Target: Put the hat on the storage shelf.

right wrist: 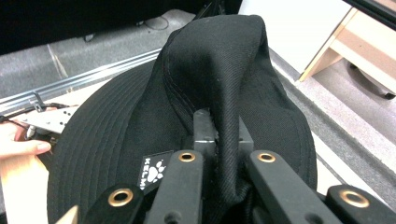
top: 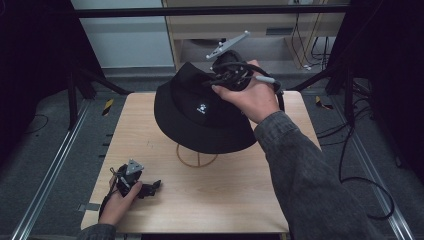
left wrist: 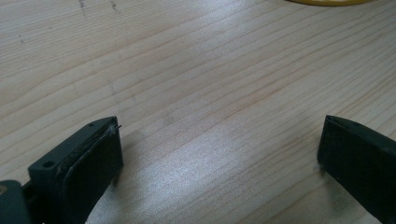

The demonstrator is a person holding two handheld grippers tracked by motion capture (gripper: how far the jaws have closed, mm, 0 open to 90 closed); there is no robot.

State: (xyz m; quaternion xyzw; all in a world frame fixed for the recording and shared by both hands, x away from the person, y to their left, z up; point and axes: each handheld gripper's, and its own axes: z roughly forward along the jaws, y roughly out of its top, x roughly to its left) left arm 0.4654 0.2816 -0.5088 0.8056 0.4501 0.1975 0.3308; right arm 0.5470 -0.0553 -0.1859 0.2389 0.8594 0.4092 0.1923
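The right claw [top: 227,75] is clamped on a pinched fold of the crown of the black bucket hat [top: 197,112]; the right gripper view shows the fabric squeezed between its jaws. The hat hangs tilted above the far half of the counter [top: 225,190], over a yellow wire stand [top: 196,157] whose ring base rests on the wood. The left claw [top: 150,187] rests on the counter at the near left corner, jaws wide apart, nothing between them.

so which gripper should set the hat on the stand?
Right. The right gripper is already shut on a fold of the black hat, above the wire stand. The left gripper rests open on the table.
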